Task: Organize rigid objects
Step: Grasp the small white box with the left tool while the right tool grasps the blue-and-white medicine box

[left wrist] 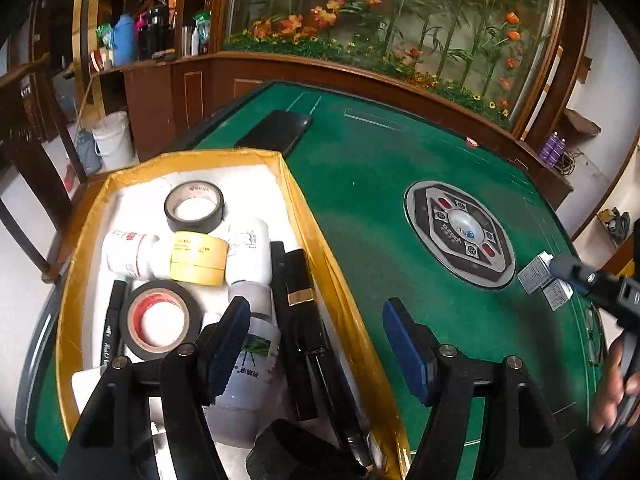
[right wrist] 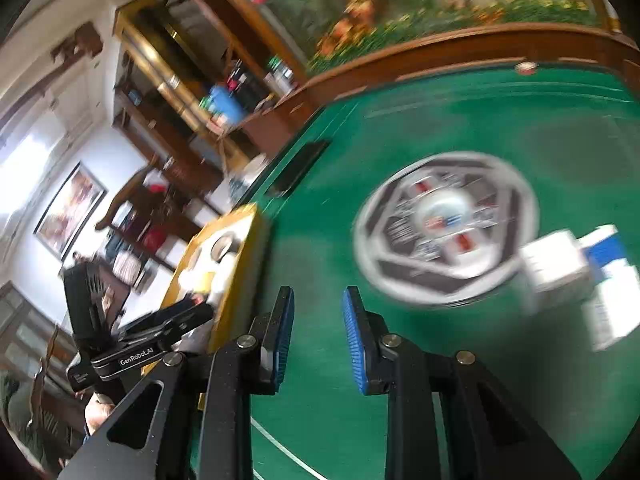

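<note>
A gold-rimmed tray with a white floor holds two black tape rolls, a yellow tape roll, white bottles, black markers and a black tube with a gold band. My left gripper hangs open over the tray's right rim, its blue pads wide apart and touching nothing. Two small white boxes lie on the green felt, and my right gripper reaches in beside them. In the blurred right wrist view my right gripper has its pads a little apart over bare felt, left of the boxes.
A round grey control panel sits in the middle of the green table. A black phone lies at the far edge behind the tray. Eyeglasses and a person's hand are at the right. A wooden planter wall runs behind the table.
</note>
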A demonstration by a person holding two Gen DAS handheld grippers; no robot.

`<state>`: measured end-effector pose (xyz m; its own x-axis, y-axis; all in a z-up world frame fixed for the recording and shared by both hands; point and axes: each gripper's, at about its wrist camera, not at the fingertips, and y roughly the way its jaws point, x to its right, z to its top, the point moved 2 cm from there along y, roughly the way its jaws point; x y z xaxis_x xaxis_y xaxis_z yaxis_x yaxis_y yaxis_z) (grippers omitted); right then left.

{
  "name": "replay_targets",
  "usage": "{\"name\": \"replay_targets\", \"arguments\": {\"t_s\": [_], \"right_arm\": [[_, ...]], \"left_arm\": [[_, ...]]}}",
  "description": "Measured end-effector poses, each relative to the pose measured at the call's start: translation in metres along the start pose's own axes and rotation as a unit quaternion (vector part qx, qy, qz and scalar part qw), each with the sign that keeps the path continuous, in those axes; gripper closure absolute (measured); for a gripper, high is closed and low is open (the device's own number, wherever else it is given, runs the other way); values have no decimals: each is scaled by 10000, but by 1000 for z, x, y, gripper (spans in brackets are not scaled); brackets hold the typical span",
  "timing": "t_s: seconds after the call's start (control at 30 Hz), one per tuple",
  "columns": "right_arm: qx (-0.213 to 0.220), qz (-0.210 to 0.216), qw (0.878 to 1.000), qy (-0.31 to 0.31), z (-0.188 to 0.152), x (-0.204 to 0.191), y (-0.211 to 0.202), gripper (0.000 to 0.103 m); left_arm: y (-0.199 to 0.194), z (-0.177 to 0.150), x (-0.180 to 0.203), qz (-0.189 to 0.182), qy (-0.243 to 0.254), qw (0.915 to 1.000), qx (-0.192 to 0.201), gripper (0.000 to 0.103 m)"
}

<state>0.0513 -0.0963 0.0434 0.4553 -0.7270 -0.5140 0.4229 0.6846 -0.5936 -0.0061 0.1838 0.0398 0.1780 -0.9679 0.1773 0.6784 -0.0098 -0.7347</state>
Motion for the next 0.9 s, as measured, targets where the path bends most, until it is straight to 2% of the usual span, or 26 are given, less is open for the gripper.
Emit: {"name": "replay_targets", "arguments": {"t_s": [0.1,0.17,0.2,0.27,0.3,0.37,0.43,0.57,0.73,0.83,0.9], "right_arm": [[329,-557,9979,-22,8,33,-30,75],[514,-1031,9933,-62,11,55,-46,59],[500,-1300,9902,-103,12,67,-50,55],[408,-1811,9825,-179,11,88,-55,55],[400,-1917,9804,-212,9,95,-56,55],[302,-2067,9779,-134,7,113,-54,55],[180,-2042,9787,-72,5,124,-47,55],[37,-2194,9749,-379,3,121,-34,55],[-103,-2349,9709,-464,0,129,-21,57],[-91,-2382,9698,-508,0,129,-18,66],[-90,-2369,9700,-547,-1,128,-16,68]], "left_arm": [[-10,1,12,-18,177,9998,104,31],[-16,2,25,-70,342,9993,162,31],[-18,1,34,-116,426,9989,185,29],[-20,0,53,-176,620,9977,218,28],[-20,-1,64,-180,731,9968,254,28],[-20,-4,90,-218,1063,9935,333,27],[-19,-6,109,-194,1291,9905,422,25],[-12,-14,152,35,1910,9794,654,24],[1,-19,178,231,2277,9706,740,24],[8,-22,188,300,2393,9677,737,24],[12,-23,195,374,2487,9650,744,24]]}}
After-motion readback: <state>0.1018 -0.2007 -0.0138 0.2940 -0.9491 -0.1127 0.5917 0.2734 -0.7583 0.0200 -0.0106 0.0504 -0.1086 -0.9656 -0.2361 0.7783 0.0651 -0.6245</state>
